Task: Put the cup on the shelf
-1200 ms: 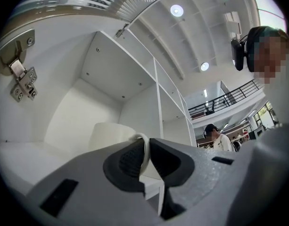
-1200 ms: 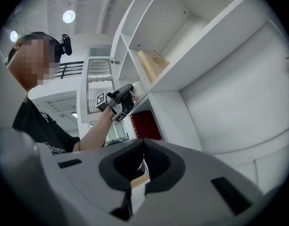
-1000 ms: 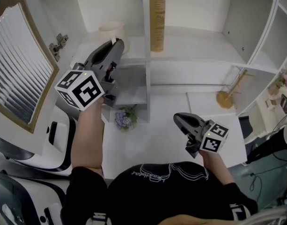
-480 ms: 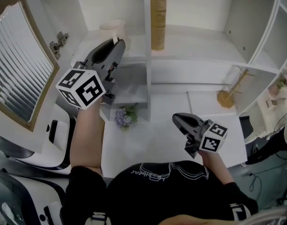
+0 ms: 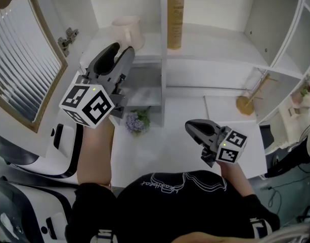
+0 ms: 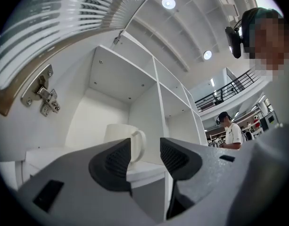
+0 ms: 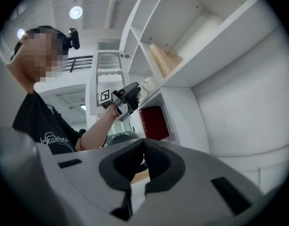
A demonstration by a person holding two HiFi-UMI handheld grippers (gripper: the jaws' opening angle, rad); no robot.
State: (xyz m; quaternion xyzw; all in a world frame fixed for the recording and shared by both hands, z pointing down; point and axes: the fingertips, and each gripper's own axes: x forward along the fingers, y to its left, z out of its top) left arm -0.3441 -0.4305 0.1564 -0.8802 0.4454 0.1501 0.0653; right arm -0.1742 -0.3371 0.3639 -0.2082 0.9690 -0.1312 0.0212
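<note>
The cream cup (image 5: 128, 31) stands upright on the white shelf (image 5: 149, 48) in the left compartment, its handle toward me. My left gripper (image 5: 120, 51) is just short of it with its jaws open; they have just been opening, and nothing sits between the pads. In the left gripper view the cup (image 6: 119, 141) and its handle show beyond the gap of the left gripper (image 6: 144, 157). My right gripper (image 5: 191, 127) hangs low at the right, shut and empty. The right gripper view shows that right gripper (image 7: 144, 157) with its pads together.
A tall tan box (image 5: 175, 14) stands in the neighbouring compartment. The louvred cabinet door (image 5: 23, 70) is swung open at the left, its hinge (image 5: 69, 36) near my left gripper. Purple flowers (image 5: 137, 121) and a wooden stand (image 5: 244, 104) lie lower down. A person (image 6: 232, 133) stands far off.
My left gripper's jaws have opened and let go of the cup's handle. The gripper has drawn back a little, and the cup now stands free on the shelf. The right gripper has hardly moved.
</note>
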